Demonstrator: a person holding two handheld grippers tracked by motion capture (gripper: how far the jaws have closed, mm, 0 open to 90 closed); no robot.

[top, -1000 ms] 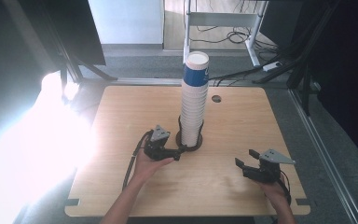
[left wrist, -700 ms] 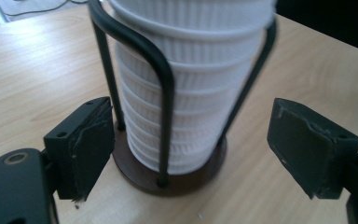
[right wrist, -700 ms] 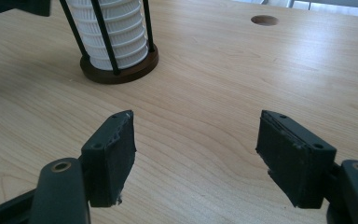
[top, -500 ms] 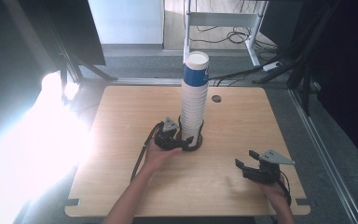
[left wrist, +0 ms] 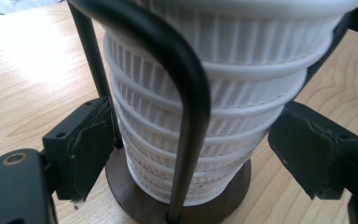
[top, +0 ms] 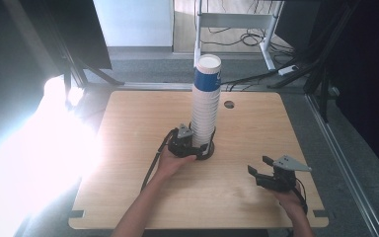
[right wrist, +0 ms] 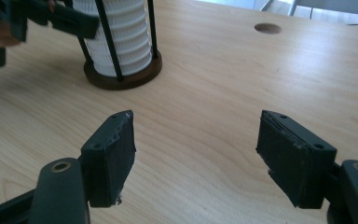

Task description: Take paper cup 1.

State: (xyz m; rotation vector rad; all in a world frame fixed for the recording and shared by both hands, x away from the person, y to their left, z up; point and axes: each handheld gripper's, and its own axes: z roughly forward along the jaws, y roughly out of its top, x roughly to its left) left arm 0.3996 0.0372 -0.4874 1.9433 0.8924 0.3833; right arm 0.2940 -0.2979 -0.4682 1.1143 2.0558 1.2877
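A tall stack of white ribbed paper cups [top: 206,103], the top one blue-banded, stands in a black wire holder on a dark round base [top: 209,153]. My left gripper [top: 201,148] is low at the stack's left side. In the left gripper view its pads flank the bottom cups [left wrist: 205,107] with a wire rod [left wrist: 191,93] in front; the jaws have just closed in a little, with narrow gaps still showing. My right gripper [top: 258,164] hovers near the front right of the table, open and just slightly widened, only bare wood between its pads [right wrist: 114,154].
The wooden table [top: 143,123] has a cable hole [top: 229,104] behind the stack. Strong glare covers the floor at the left. Desk legs and cables lie on the floor beyond the far edge. The left gripper [right wrist: 51,16] also appears far off in the right gripper view.
My left hand has moved right and slightly down, bringing its jaws around the bottom of the cup stack. The right hand has stayed where it was.
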